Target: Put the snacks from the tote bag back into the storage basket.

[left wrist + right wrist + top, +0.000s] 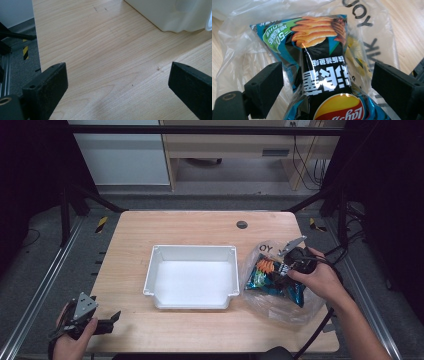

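Note:
A blue and black bag of crisps [267, 284] lies inside a clear plastic bag [282, 312] on the right side of the wooden table. My right gripper [281, 271] hovers over it, held by a hand. In the right gripper view the crisps bag [325, 62] lies between the wide-apart jaws of my right gripper [328, 68], which stands open, its pads not pressing on the bag. My left gripper [111, 320] rests at the table's near left corner. It is open, and my left gripper [119, 67] has only bare wood between its jaws.
A white, empty plastic tray [192, 248] sits in the middle of the table; its corner [175, 15] lies ahead of the left gripper. A dark round cable hole [242, 224] is at the far edge. The table's left edge [37, 50] drops to a metal rail.

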Tool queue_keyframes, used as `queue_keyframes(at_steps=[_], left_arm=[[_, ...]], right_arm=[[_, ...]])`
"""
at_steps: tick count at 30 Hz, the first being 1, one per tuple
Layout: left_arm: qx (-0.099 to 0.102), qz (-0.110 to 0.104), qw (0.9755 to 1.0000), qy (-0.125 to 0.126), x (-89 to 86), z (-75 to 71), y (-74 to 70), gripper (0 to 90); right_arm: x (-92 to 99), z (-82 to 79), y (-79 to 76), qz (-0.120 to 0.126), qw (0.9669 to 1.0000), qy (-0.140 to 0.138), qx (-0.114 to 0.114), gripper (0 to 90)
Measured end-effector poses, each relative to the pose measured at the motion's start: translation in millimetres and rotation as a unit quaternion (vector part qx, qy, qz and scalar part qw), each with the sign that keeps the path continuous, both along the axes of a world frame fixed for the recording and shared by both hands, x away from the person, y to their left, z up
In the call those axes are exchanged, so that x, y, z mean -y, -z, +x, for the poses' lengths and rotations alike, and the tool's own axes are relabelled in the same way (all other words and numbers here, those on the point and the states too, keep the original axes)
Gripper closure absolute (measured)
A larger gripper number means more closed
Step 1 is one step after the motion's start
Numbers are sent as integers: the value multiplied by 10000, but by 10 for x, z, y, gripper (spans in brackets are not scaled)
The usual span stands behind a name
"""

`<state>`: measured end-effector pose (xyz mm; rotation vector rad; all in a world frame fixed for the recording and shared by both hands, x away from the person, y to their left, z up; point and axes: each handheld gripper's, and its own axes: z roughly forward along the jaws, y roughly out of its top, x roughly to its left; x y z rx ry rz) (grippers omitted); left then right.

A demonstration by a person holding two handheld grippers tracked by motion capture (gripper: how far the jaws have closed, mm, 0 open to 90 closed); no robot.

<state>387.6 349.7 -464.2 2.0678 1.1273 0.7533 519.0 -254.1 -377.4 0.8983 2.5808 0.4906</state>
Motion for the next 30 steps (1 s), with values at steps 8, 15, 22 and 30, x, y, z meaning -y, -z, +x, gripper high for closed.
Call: queue_keyframes(at_steps=[8,15,22,30], left_arm=[[-2,8,10000,16,7,-1,1,21],[-13,24,10000,46,18,0,3,21],[-39,51,10000,62,19,4,5,21],[-52,59,9999,77,27,5,9,21]], right_arm=[[-30,70,106,-7,9998,-94,-194,106],[-37,180,271,-58,9994,-20,-328,110],[-13,228,415,-80,9988,-5,-476,110],[-33,274,516,-160,9981,37,-601,111]])
